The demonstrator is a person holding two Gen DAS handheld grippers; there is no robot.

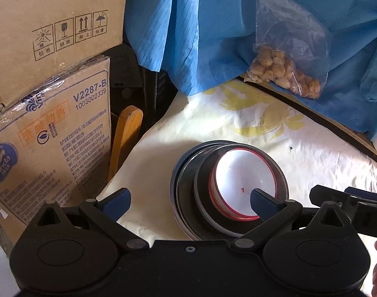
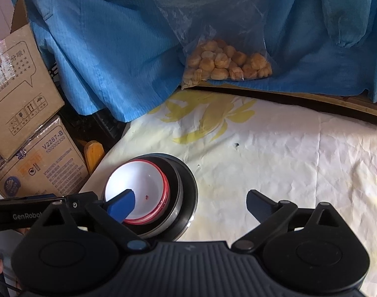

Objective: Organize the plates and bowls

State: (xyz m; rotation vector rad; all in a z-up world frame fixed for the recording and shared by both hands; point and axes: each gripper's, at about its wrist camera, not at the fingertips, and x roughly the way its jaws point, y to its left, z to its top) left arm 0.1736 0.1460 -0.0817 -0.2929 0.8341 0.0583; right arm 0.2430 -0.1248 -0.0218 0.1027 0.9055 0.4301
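The dishes are already nested into one stack (image 1: pixel 228 188) near the counter's (image 2: pixel 275 153) left edge: dark plates underneath, a steel bowl on them, and the red-rimmed white bowl (image 2: pixel 136 188) on top. I judge the sorting about finished, since I see no other plates or bowls loose on the cloth. My right hand-held gripper (image 2: pixel 190 204) is spread wide and holds nothing, its left finger hanging over the white bowl. My left hand-held gripper (image 1: pixel 189 199) is spread too, empty. What remains, I think, is only backing away.
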